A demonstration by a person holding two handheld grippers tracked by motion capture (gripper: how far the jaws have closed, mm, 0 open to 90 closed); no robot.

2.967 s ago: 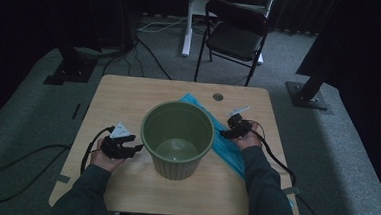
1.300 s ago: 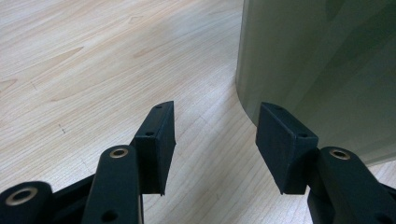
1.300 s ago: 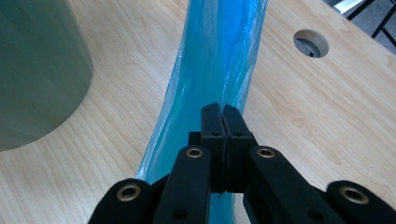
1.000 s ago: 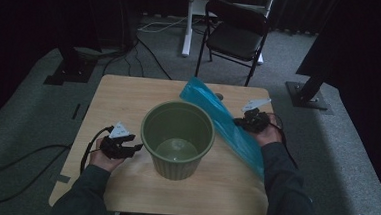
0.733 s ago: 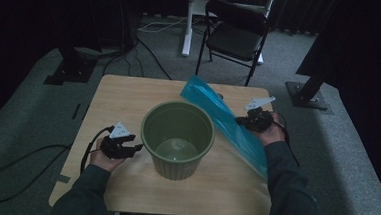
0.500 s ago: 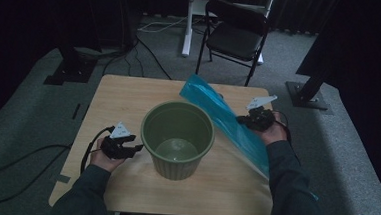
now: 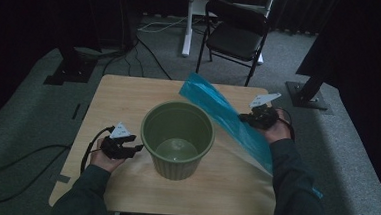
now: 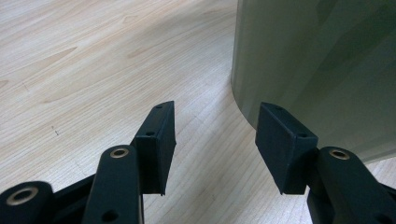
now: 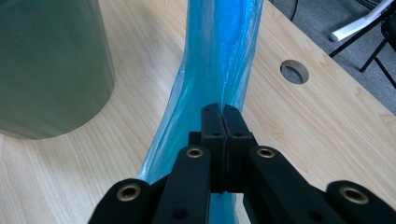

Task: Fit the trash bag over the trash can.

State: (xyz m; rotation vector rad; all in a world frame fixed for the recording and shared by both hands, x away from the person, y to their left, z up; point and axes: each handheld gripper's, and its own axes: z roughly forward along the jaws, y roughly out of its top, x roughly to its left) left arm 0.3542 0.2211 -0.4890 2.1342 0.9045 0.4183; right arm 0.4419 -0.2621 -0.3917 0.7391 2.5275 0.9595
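Lining the bin: right tool (image 9: 222,122) clenched on the blue bag (image 7: 227,121), lifted off the worktop (image 7: 124,98). Left tool (image 8: 212,135) released beside the bin (image 7: 177,137). Next I'd open the bag's mouth.

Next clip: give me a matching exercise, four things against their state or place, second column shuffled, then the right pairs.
Things
1. bin
2. blue bag
3. left gripper
4. right gripper

States
A. jaws open, beside the bin
B. jaws shut, pinching plastic
C. upright in the middle of the table
D. lifted at one edge, slanting down to the table

Pairs: 1-C, 2-D, 3-A, 4-B
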